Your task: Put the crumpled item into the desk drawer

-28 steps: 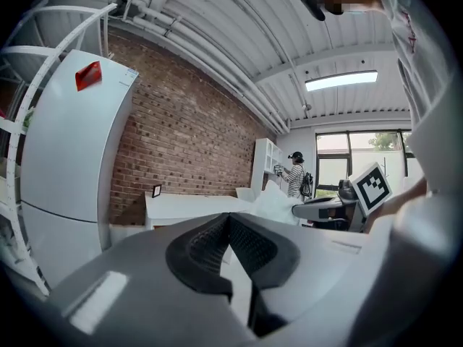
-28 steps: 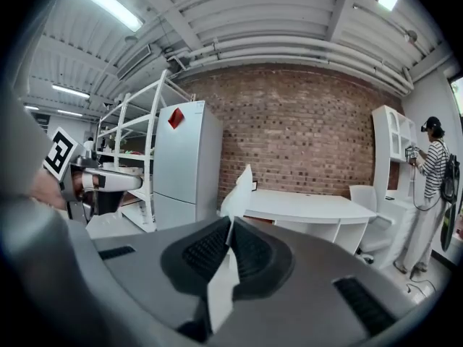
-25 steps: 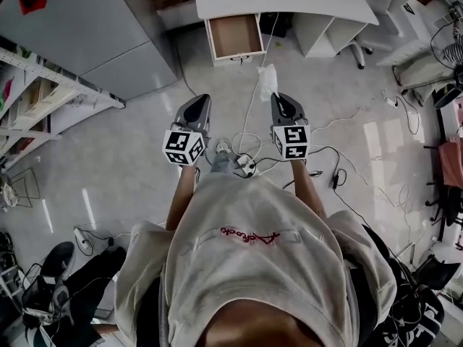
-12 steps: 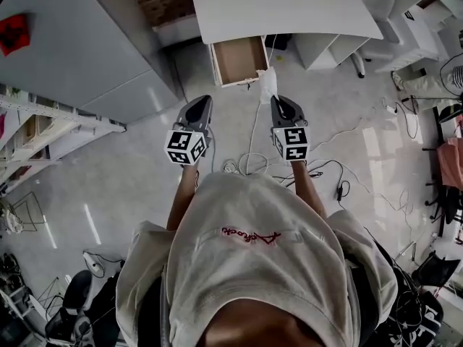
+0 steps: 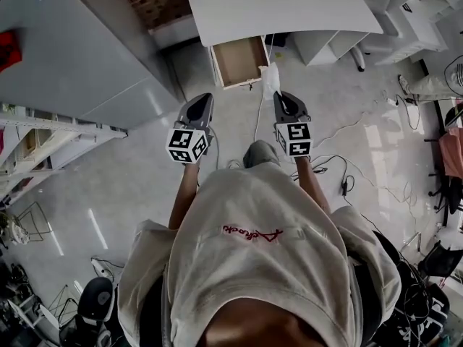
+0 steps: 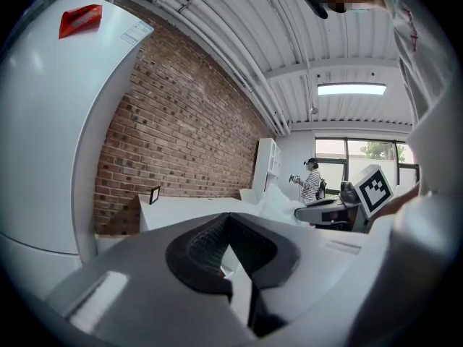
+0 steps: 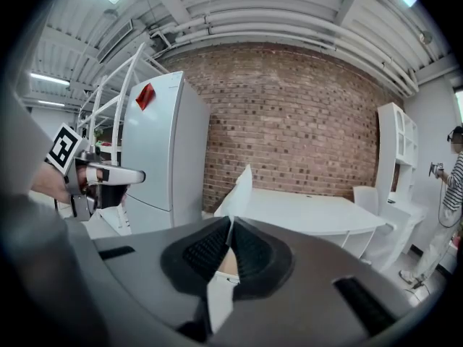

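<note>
A: Where's the crumpled white sheet (image 5: 269, 80)?
B: Pinched in the right gripper (image 5: 278, 96), jaws clamped onto it. It sticks out past the tips, above the floor, just short of the open desk drawer (image 5: 239, 60).
A: Left gripper (image 5: 205, 97)?
B: Jaws together, nothing between them, side by side with the right one.
A: Drawer?
B: Pulled out from under the white desk (image 5: 282, 6), brown inside. White cable (image 5: 257, 118) trails on the floor beneath the grippers.
</note>
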{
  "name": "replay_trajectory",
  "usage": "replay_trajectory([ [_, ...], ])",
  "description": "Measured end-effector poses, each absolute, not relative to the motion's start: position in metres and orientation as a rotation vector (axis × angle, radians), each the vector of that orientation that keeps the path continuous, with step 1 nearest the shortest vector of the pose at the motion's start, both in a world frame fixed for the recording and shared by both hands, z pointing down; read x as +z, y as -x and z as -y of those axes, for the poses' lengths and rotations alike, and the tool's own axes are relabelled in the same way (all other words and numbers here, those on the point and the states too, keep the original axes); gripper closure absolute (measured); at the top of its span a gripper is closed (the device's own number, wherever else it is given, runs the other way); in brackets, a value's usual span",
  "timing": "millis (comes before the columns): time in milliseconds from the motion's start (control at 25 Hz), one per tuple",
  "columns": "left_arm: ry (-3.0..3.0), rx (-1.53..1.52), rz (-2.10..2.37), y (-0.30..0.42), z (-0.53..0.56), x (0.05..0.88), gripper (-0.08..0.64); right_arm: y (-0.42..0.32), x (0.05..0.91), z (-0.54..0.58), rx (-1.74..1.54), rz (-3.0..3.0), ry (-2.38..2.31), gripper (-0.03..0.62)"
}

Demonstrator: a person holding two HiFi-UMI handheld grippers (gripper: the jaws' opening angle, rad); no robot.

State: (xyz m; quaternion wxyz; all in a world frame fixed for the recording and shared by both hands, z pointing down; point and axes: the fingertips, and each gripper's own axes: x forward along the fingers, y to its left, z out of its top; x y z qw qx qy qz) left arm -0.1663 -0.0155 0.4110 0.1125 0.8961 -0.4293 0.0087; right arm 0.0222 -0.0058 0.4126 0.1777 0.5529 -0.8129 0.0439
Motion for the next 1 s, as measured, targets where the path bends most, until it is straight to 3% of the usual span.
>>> replay_trajectory([
  [480, -2.614, 0.057, 1.226, 0.157, 0.017, 0.427, 0.551, -0.023, 0.428, 0.006, 0.169, 2.294, -1.546, 0.580],
  [1000, -2.606, 0.112, 1.212, 0.128, 0.109, 0.438, 0.551, -0.052, 0.448, 0.095, 0.235, 2.293, -1.545, 0.580],
])
